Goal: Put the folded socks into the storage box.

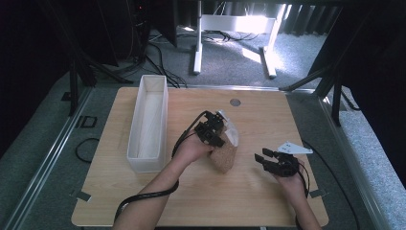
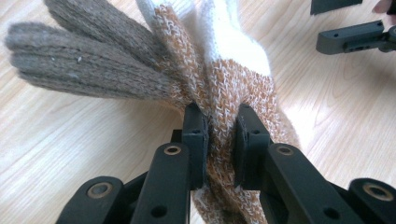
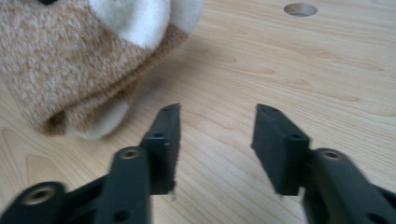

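Left gripper (image 2: 219,135): jaws clamped on a bunched knit sock bundle (image 2: 224,84), fabric pinched tight between the two black pads (image 2: 196,140). Bundle is orange-white marl with a cream patch and grey-brown ribbed parts fanning out to the left in the left gripper view. Past the pads it hangs above the wooden table (image 2: 70,140); whether the far end touches the wood, cannot tell.

High view: left gripper (image 1: 215,136) sits mid-table, left hand (image 1: 194,148) under it, forearm coming in from the bottom edge at a diagonal, cable looping off the front edge. Sock bundle (image 1: 227,153) lies just right of that hand, at the gripper tip.

Right gripper (image 3: 217,140): jaws apart, nothing between them, bare wood in the gap. Sock bundle (image 3: 70,60) is upper left of its jaws in the right gripper view, near but not touching. High view: right gripper (image 1: 265,158) points left toward the bundle, right hand (image 1: 289,179) low on the table's right side, grey plate on top.

Farther: long white bin (image 1: 148,124) at the table's left, set lengthwise, well apart from the bundle. Round hole (image 1: 235,102) in the tabletop near the far edge.

No readable labels or writing.
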Motion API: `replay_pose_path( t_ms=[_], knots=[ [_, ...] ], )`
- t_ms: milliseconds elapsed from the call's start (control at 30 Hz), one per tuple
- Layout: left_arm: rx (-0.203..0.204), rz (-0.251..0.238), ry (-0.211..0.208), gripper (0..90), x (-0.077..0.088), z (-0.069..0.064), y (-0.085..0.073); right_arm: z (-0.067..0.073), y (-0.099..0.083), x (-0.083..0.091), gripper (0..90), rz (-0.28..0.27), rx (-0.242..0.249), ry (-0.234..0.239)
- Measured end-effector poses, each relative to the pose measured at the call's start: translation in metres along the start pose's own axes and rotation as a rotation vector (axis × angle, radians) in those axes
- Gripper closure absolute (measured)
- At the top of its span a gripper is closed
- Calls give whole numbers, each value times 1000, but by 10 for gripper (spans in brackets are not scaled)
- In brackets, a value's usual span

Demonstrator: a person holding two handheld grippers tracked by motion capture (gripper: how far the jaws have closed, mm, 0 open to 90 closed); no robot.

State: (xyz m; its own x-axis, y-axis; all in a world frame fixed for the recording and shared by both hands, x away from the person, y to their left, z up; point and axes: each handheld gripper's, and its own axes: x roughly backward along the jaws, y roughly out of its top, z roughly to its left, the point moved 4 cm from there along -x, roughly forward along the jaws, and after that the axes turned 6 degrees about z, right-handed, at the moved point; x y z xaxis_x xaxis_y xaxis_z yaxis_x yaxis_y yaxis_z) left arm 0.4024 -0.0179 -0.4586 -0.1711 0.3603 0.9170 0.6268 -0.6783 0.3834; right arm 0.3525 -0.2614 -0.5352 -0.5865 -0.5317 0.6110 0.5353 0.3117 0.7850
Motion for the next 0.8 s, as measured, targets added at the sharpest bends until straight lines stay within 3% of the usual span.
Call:
replay_pose_path(
  t_ms=[67,100,133,167,200,267,400,567,600,800],
  knots=[
    [5,-1,6,784,2,2,0,0,0,0,358,-8,-18,-2],
    [5,6,2,784,4,3,-1,0,0,0,358,-8,-18,-2],
    [-1,16,2,784,6,5,-1,0,-1,-1,260,-23,-33,2],
    [10,13,7,784,9,6,-2,0,-1,-1,260,-23,-33,2],
    [6,23,1,784,11,8,-3,0,-2,-3,126,-23,-38,-7],
    [15,28,6,784,16,11,-5,0,-3,-6,117,-13,-32,-18],
    [21,37,12,784,30,18,-8,1,-9,-7,128,-33,-46,9],
    [44,29,26,784,51,29,-14,1,-12,-7,119,-61,-15,17],
    [53,25,36,783,55,31,-15,2,-13,-7,119,-57,11,5],
    [74,28,57,783,79,44,-21,-2,-19,-6,119,-54,43,-39]
  ],
)
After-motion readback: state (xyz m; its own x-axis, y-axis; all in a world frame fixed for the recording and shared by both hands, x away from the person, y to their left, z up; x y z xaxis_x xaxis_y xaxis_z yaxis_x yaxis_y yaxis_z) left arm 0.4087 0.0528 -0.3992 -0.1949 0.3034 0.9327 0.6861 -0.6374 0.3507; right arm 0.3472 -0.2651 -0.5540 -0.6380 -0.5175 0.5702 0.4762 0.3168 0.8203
